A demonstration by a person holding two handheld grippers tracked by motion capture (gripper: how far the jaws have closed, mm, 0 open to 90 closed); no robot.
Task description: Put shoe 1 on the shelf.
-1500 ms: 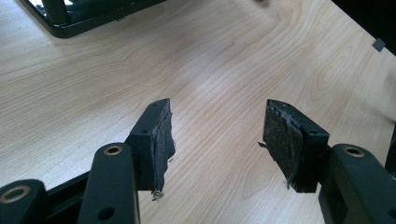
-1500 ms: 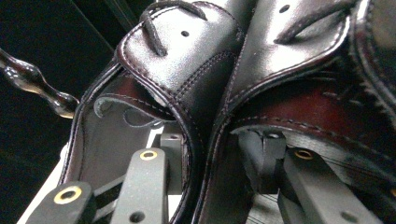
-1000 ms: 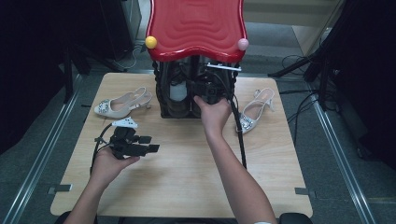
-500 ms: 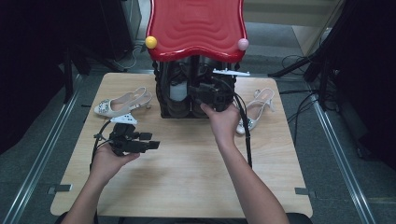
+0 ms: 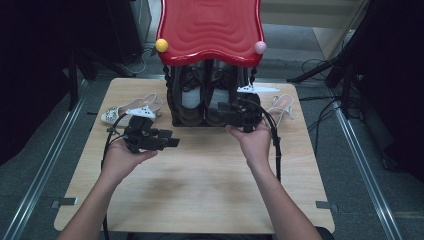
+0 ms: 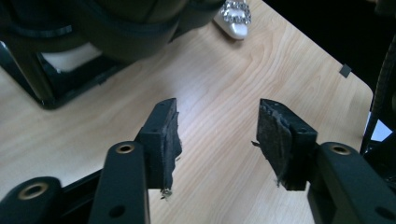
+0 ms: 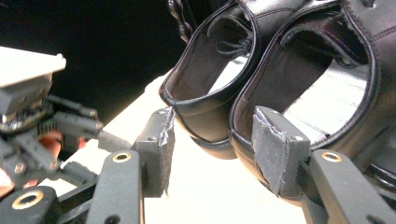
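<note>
Black leather shoes [image 7: 289,79] stand side by side, heels toward the person, in a dark rack [image 5: 210,95] under a red wavy top [image 5: 210,27] at the far middle of the wooden table [image 5: 200,185]. The right gripper [image 7: 212,147] is level at the rack's front, its jaws apart and empty, having just been opening slightly; the heel of the nearer shoe sits just beyond its right pad [image 7: 275,144], though I cannot tell whether they touch. The left gripper [image 6: 217,140] hangs over bare wood in front of the rack's left side, jaws fairly wide with nothing between them, having just been closing a little. A white sandal [image 5: 131,109] lies on the table left of the rack, and another sandal [image 5: 281,106] lies to its right.
</note>
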